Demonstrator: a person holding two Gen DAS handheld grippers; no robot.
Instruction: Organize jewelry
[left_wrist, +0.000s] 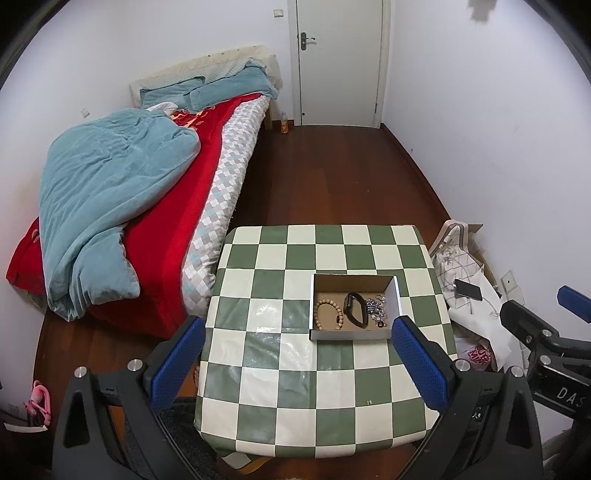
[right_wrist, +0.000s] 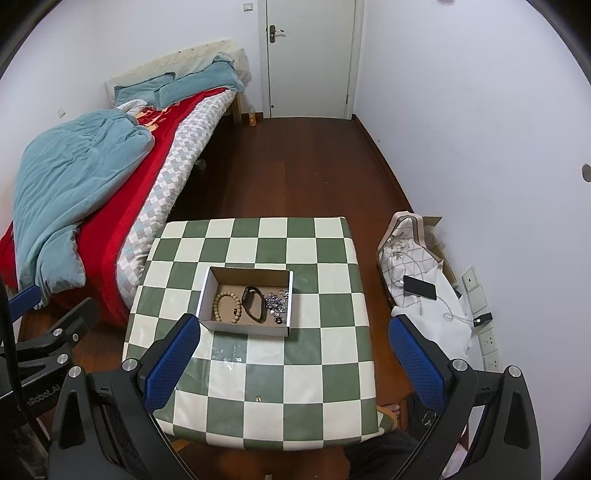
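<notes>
Scene: cardboard box (left_wrist: 354, 311) on checkered tabletop (left_wrist: 280, 369) holds bead bracelet (left_wrist: 328, 314), black band (left_wrist: 355, 308), small metal pieces (left_wrist: 377, 309) | Tongs: left tongs (left_wrist: 301, 363) and right tongs (right_wrist: 295, 363) both apart, empty, raised short of box | Step: jewelry appears already gathered; judged closing or opening stage | Next: descend into box, pinching gently.

The cardboard box (right_wrist: 246, 300) sat on the checkered table (right_wrist: 314, 387). Inside it, a black wristband (right_wrist: 253, 298) lay between a wooden bead bracelet (right_wrist: 226, 306) and silver trinkets (right_wrist: 276, 302). The right gripper (right_wrist: 293, 363) hung spread wide, holding nothing, near the box.
</notes>
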